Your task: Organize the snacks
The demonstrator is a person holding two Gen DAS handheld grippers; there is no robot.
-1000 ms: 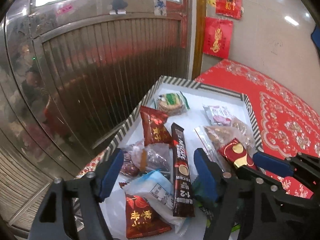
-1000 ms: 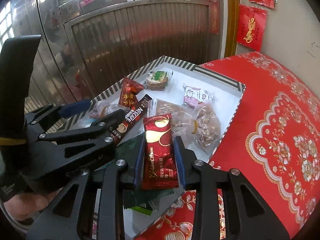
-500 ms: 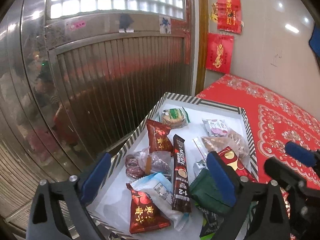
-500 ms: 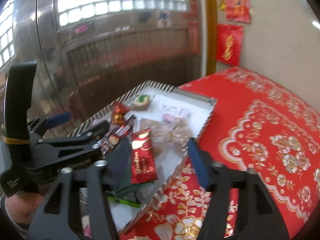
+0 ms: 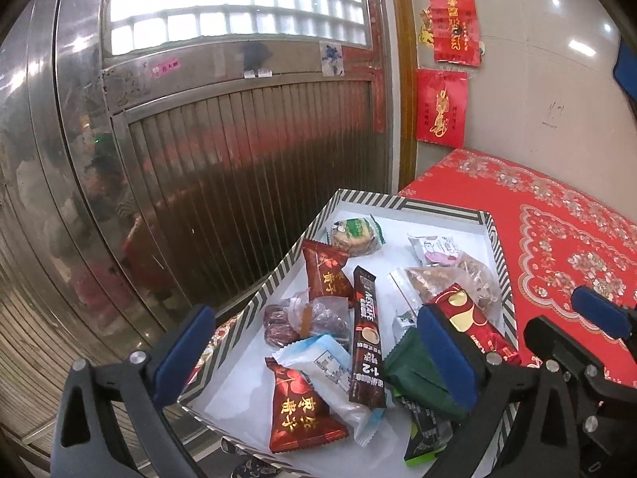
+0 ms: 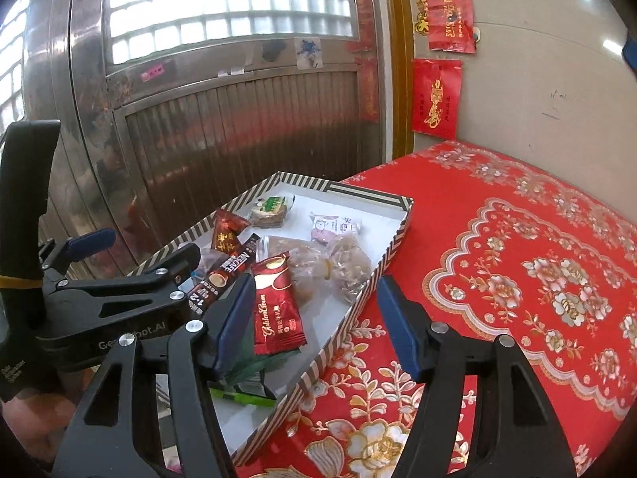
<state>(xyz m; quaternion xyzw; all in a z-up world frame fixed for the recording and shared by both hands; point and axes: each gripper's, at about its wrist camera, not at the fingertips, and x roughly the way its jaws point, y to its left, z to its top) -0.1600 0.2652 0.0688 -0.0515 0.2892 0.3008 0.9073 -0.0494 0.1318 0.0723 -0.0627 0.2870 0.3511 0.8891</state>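
Left wrist view. The left claw (image 5: 314,352) stands wide, its blue pads apart and pressing on nothing. Beyond it lies a shallow tray (image 5: 278,279) with a white floor and a black-and-white striped rim, resting on a red, flower-patterned tablecloth (image 5: 565,239). The snacks lie loose in the tray. A dark brown Nescafe stick (image 5: 366,338) lies lengthwise near the centre. Two dark red pillow packs with gold characters lie to its left, one far (image 5: 328,275), one near (image 5: 298,410). Between these are a clear bag of dark dried fruit (image 5: 302,318) and a pale blue-and-white packet (image 5: 330,370). At the far end sit a green-labelled biscuit pack (image 5: 356,233) and a white-and-pink packet (image 5: 436,249). A clear bag of brown pieces (image 5: 458,279) lies along the right rim, and a red-and-gold bar (image 5: 473,322) lies partly on it. A dark green packet (image 5: 422,374) lies just behind the claw's right pad.

Right wrist view. The right claw (image 6: 316,324) is parted to a middle width and grips nothing; its left pad stands over the tray beside the red-and-gold bar (image 6: 276,304), its right pad over the tablecloth (image 6: 517,279). The tray's right rim (image 6: 358,302) passes between the pads. The left claw (image 6: 139,257) enters from the left over the tray's near end.
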